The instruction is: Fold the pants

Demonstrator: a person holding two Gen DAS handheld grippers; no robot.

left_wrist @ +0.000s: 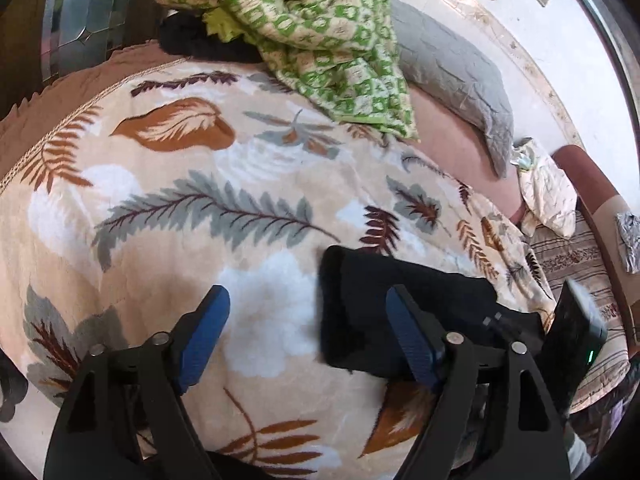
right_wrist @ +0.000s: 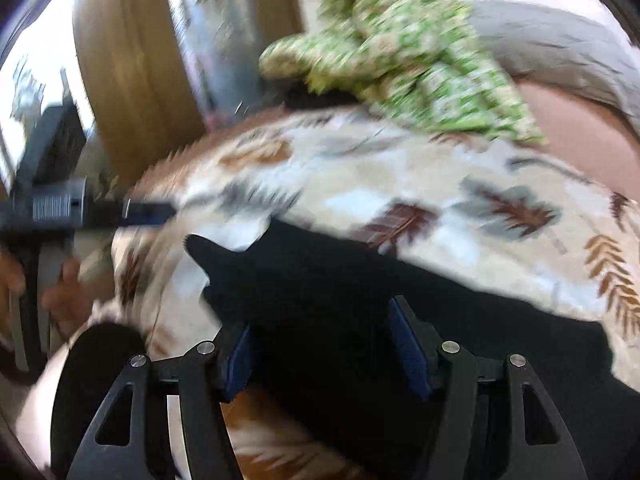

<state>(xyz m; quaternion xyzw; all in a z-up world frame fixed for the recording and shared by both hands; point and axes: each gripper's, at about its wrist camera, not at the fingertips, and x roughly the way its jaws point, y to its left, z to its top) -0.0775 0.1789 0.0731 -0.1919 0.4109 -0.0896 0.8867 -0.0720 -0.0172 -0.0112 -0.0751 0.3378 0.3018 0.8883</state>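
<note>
Pants [left_wrist: 400, 312], black, lie bunched on the leaf-print blanket [left_wrist: 180, 200] at the bed's near right. Left tool [left_wrist: 308, 336] hangs wide, holding nothing; right tool [right_wrist: 320, 344] spreads wide over the cloth. Snatch one layer and the fold skews. Plenty of open blanket left; green quilt [left_wrist: 320, 40] crowds far.
</note>
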